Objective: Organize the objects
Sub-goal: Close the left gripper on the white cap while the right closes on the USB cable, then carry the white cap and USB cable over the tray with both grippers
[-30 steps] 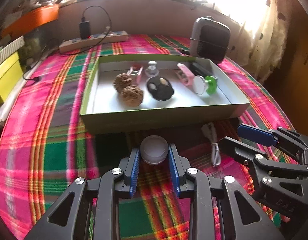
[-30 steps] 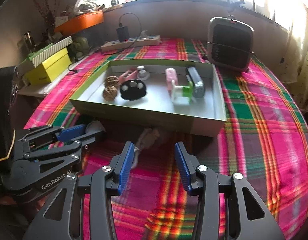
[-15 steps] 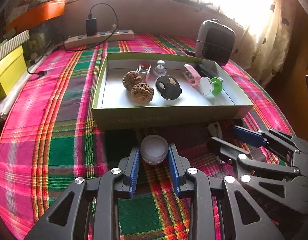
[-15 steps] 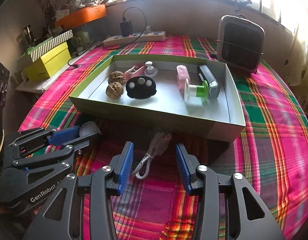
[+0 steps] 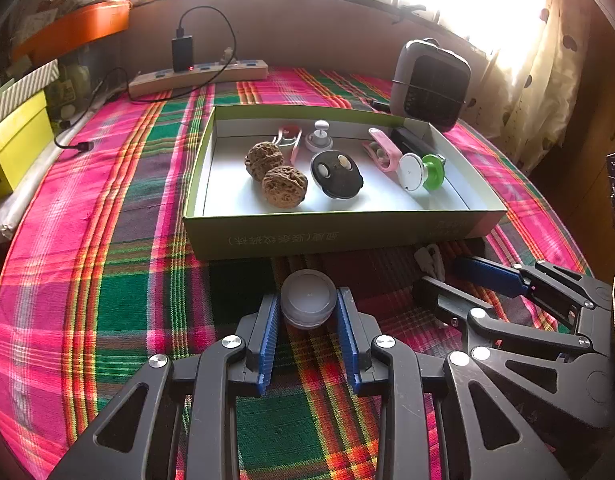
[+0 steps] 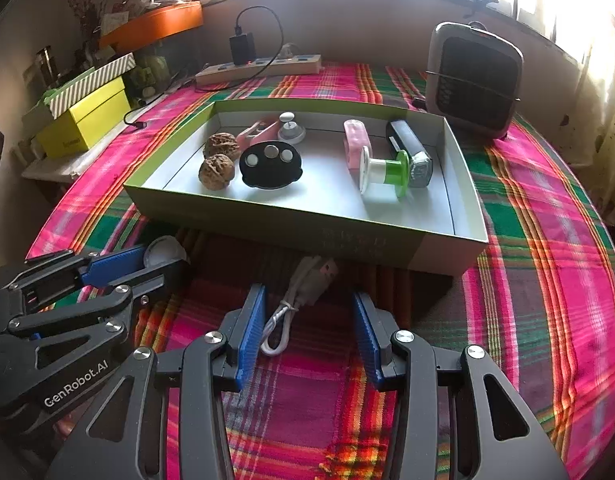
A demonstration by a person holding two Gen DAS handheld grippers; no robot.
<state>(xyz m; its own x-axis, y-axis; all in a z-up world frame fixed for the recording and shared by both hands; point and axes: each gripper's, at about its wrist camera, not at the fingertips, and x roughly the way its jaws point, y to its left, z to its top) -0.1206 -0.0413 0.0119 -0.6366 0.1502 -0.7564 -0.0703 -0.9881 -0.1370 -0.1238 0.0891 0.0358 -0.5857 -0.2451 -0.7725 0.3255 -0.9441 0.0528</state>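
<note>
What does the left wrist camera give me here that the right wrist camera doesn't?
Left wrist only: the small white round jar seen whole, sitting between the left gripper pads; whether they press it I cannot tell.

Right wrist only: the coiled white USB cable in full, lying on the cloth between the open right gripper fingers, untouched. The left view shows only its end.

Both: the green box holding two walnuts, the black round piece and the green-and-white spool, plus the heater and power strip behind.
</note>
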